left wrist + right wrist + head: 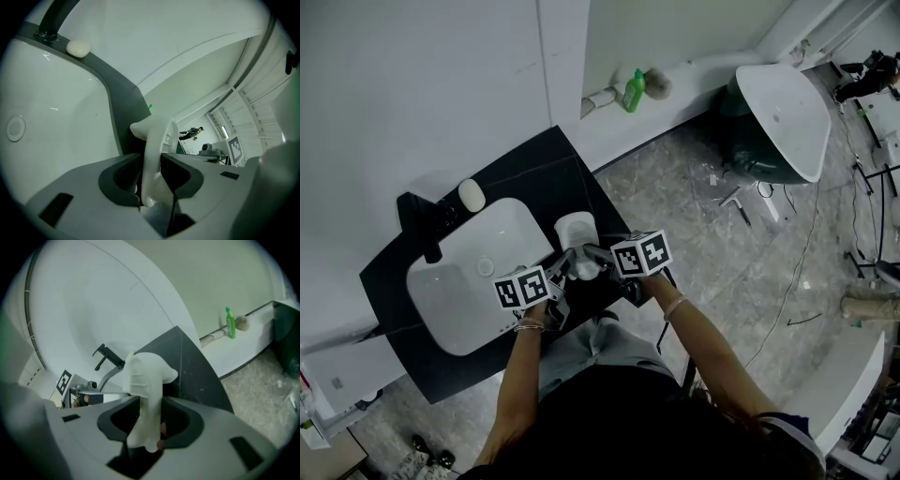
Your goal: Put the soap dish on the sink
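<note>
One white soap dish [577, 230] sits over the dark counter [534, 164], just right of the sink [450, 309]. I cannot tell whether it rests on the counter or hangs above it. Its near edge is pinched from both sides. The left gripper [570, 263] has its jaws closed on the thin rim [154, 154], and the right gripper [598, 262] has its jaws part-way apart and pressed on the ribbed wall [143, 390]. Each gripper carries a cube [521, 287] printed with black-and-white square codes and no letters. At the sink's back a black tap [422, 225] stands just beside a pale soap [471, 195]. Well apart, on a ledge by the wall, stands a green bottle [634, 91]; its label is too small to read.
</note>
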Tool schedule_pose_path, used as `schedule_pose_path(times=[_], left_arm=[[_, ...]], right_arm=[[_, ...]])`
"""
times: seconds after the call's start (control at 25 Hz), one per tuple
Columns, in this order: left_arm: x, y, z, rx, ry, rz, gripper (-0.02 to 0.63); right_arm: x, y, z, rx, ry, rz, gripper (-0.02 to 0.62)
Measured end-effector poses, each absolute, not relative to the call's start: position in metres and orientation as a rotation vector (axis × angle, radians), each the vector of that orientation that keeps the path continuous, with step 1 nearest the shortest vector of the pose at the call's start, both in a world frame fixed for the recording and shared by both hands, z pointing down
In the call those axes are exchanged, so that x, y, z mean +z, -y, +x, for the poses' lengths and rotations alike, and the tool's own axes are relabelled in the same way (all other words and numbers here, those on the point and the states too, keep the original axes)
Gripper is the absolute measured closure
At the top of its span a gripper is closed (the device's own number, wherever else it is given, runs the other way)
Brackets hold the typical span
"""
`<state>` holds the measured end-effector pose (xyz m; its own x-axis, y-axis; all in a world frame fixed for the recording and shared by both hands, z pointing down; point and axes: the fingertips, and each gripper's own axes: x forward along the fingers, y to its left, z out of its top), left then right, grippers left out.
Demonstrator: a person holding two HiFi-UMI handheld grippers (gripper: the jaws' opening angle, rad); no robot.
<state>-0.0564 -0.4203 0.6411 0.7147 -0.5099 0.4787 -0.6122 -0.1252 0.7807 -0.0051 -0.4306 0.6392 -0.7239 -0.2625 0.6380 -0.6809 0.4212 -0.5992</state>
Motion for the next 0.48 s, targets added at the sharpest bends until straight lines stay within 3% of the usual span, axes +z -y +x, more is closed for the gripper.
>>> schedule_pose_path(times=[0.48], left_arm=[[0.593, 0.402, -0.100, 0.067, 1.035, 1.835, 0.488]], right_arm=[[0.610, 0.430, 0.010, 1.196, 2.268, 0.855, 0.385]])
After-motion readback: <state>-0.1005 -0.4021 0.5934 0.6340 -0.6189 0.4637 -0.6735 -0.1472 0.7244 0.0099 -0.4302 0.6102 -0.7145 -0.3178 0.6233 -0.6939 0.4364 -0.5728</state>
